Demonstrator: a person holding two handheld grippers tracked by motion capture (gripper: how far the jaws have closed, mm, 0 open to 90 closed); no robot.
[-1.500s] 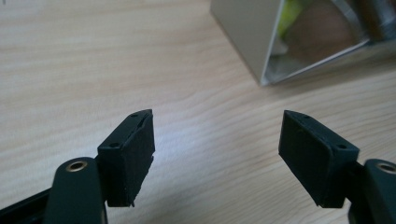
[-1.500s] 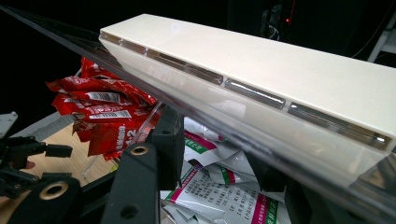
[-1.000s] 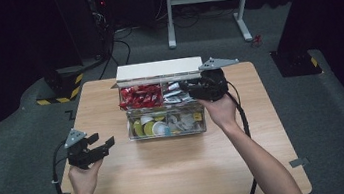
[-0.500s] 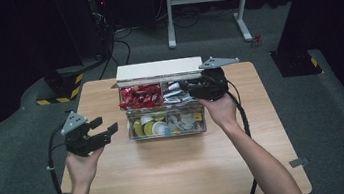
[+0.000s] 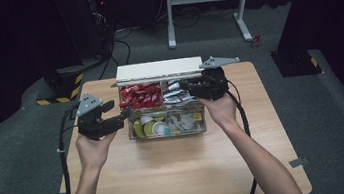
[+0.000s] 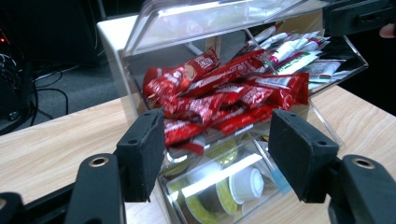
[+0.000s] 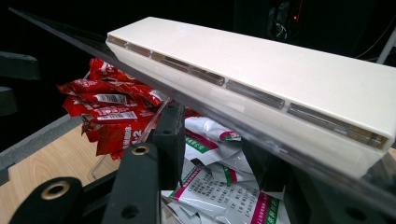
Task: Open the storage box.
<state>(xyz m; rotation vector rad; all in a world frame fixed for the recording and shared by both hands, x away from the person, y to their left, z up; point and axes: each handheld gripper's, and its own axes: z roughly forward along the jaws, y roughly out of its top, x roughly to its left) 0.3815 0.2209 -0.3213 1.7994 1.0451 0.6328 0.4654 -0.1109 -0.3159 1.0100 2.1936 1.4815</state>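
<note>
While our right gripper (image 5: 194,88) pinched the clear lid (image 6: 210,16) up, our left gripper (image 5: 115,118), jaws spread, sat nearer, just left of the red packets (image 5: 140,95) in the box's far-left compartment.

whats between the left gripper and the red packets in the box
In the left gripper view, the left gripper faces the red packets with only the clear box wall between; nothing sits in its open jaws.
</note>
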